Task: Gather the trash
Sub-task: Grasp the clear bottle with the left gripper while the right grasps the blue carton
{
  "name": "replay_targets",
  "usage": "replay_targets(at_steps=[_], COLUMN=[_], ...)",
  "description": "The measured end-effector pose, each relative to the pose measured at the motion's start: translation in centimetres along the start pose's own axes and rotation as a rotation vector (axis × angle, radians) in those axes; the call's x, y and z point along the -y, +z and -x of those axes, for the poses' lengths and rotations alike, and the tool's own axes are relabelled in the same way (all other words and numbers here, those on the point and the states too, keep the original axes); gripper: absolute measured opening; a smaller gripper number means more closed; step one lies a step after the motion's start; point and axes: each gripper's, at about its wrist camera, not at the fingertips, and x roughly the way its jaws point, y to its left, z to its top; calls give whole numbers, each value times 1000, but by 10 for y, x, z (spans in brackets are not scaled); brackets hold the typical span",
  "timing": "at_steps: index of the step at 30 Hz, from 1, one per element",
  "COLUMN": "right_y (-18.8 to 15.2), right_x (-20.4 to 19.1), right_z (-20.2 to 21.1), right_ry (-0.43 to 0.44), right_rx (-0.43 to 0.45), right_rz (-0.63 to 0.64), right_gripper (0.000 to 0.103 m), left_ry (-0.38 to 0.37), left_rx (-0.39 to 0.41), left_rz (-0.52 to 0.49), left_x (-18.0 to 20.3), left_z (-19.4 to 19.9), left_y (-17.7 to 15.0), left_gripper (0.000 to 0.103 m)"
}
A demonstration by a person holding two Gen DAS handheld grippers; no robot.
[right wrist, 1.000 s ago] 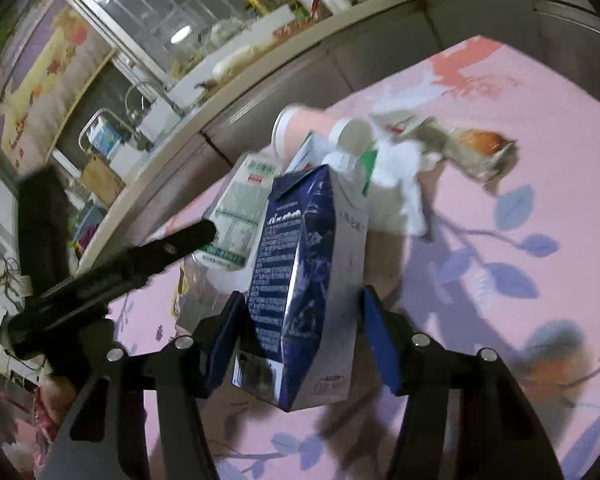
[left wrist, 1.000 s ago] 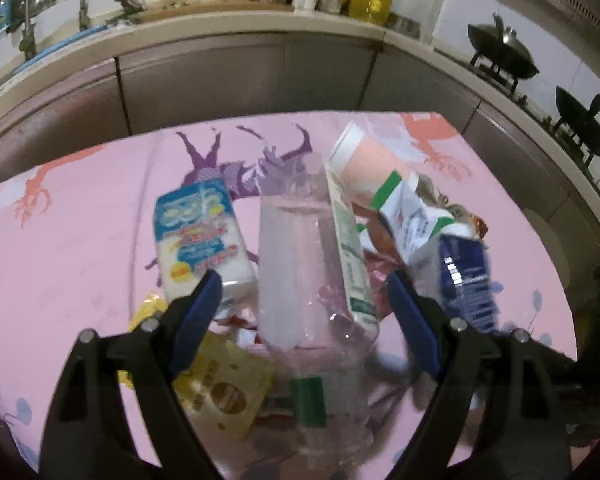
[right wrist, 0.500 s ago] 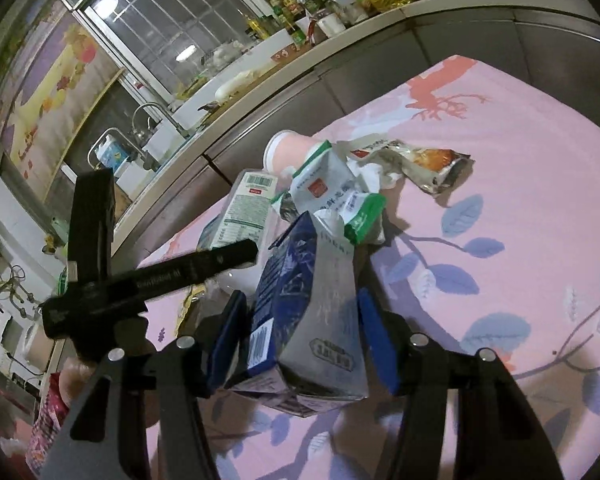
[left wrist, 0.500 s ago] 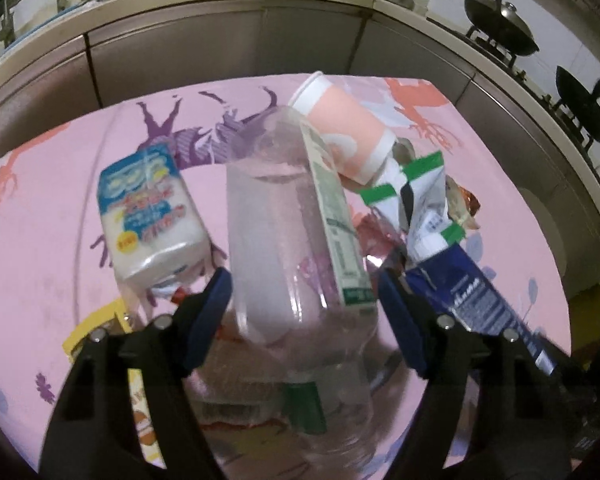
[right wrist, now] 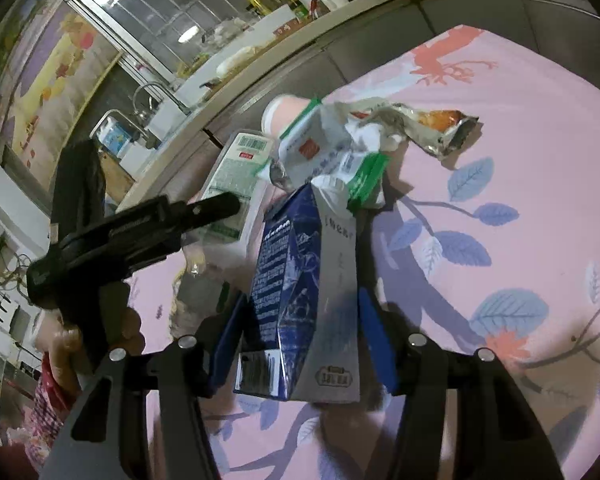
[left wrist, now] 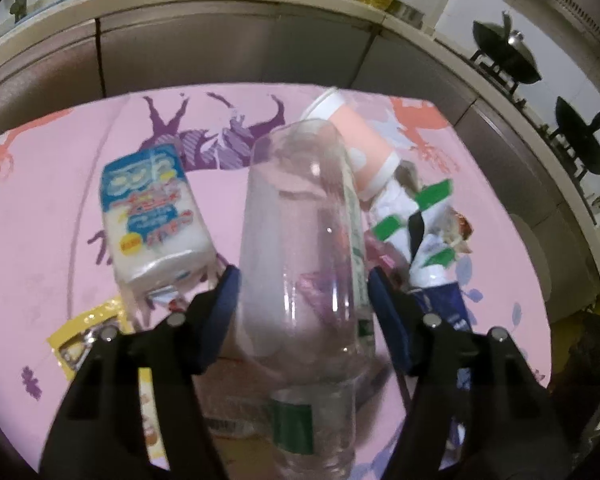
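My left gripper (left wrist: 302, 292) has just been closing on the clear plastic bottle (left wrist: 304, 240), and its blue pads (left wrist: 226, 300) now sit against the bottle's sides where a second ago they stood wide of it; I judge the bottle caught and ready to lift out of the heap. My right gripper (right wrist: 296, 340) has barely narrowed; it clamps the dark blue carton (right wrist: 300, 288), which looks raised a little off the pink tablecloth (right wrist: 520, 160) compared with a second ago, so two pieces of trash are in hand at once. The bottle is thin, glossy and see-through, rounded, with a green label band near its neck; I expect it to dent under pressure. The carton is stiff printed card, boxy, its gabled top torn open. Left on the cloth: a soft plastic-wrapped tissue pack (left wrist: 156, 216), a smooth pink paper cup (left wrist: 360, 148) on its side, a crumpled foil snack wrapper (right wrist: 432, 124), and a flat yellow packet (left wrist: 84, 336).
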Motion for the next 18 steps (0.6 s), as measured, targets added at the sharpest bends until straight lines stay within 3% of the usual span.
replay_targets(at_steps=[7,12,18], right_y=[-8,-30,-40], right_x=[-8,-15,-26], right_z=[17,23,20], right_ry=[75,10,-64], right_rx=[-10,-37,-59], right_rz=[7,72,144], right_gripper=[54,54,54], left_ry=[-90,-94,-50], left_rx=[60,46,-3], left_rz=[32,12,-25], left_x=[-9,-11,-8], left_z=[56,77,69], left_y=[-27,-67,-107], left_gripper=[60,60,60])
